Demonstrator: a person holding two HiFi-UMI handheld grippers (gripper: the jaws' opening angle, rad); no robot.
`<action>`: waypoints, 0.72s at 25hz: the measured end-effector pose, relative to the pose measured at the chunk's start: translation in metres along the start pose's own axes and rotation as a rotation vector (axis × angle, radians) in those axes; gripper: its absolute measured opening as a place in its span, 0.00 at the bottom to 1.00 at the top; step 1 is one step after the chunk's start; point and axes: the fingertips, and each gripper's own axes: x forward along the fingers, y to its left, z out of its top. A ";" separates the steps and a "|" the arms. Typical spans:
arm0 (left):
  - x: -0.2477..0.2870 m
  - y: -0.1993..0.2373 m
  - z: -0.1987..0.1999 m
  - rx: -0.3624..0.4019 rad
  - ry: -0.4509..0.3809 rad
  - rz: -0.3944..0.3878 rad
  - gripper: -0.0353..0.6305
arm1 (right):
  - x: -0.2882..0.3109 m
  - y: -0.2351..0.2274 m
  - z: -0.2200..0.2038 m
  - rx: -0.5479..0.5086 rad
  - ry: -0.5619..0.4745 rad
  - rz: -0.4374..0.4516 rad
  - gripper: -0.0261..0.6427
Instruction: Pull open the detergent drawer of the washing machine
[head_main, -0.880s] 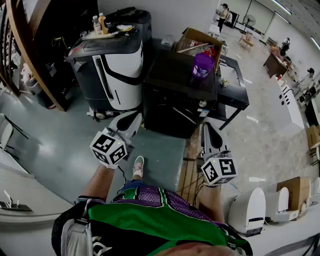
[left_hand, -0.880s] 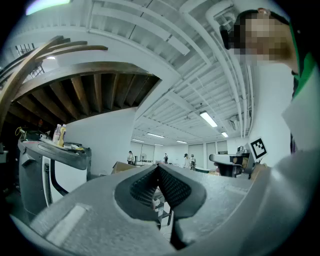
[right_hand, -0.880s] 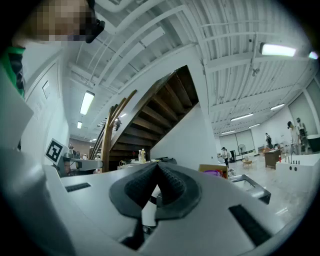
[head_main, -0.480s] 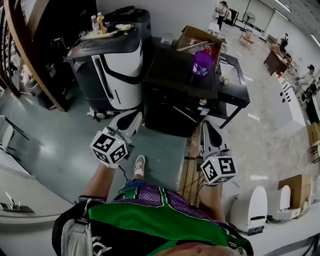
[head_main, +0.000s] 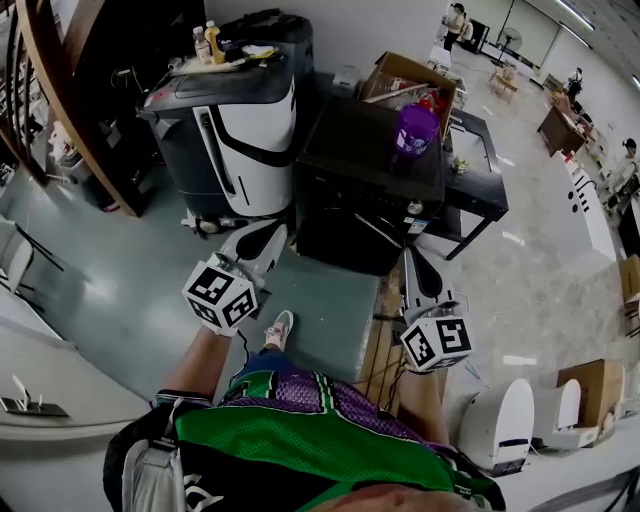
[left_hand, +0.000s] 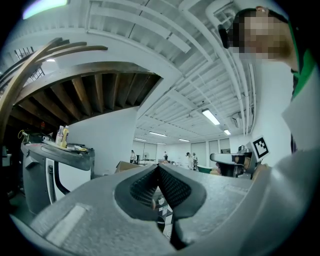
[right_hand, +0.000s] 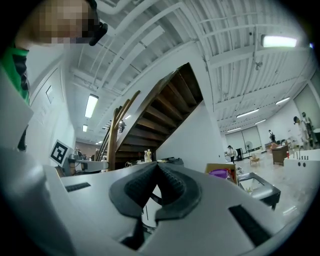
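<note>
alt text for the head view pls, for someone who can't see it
Seen from above, a person in a green jersey holds out a left gripper and a right gripper toward a black washing machine, neither touching it. A purple container sits on top of the washer, and a white and grey machine stands to its left.
</note>
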 end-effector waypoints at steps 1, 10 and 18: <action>-0.002 0.004 0.000 0.000 0.001 0.007 0.08 | 0.004 0.002 -0.001 0.005 0.000 0.007 0.04; -0.006 0.069 0.009 -0.005 0.009 0.062 0.08 | 0.063 0.020 0.003 0.013 -0.002 0.045 0.04; 0.010 0.147 0.018 0.016 -0.015 0.050 0.08 | 0.143 0.052 0.001 -0.023 0.004 0.064 0.04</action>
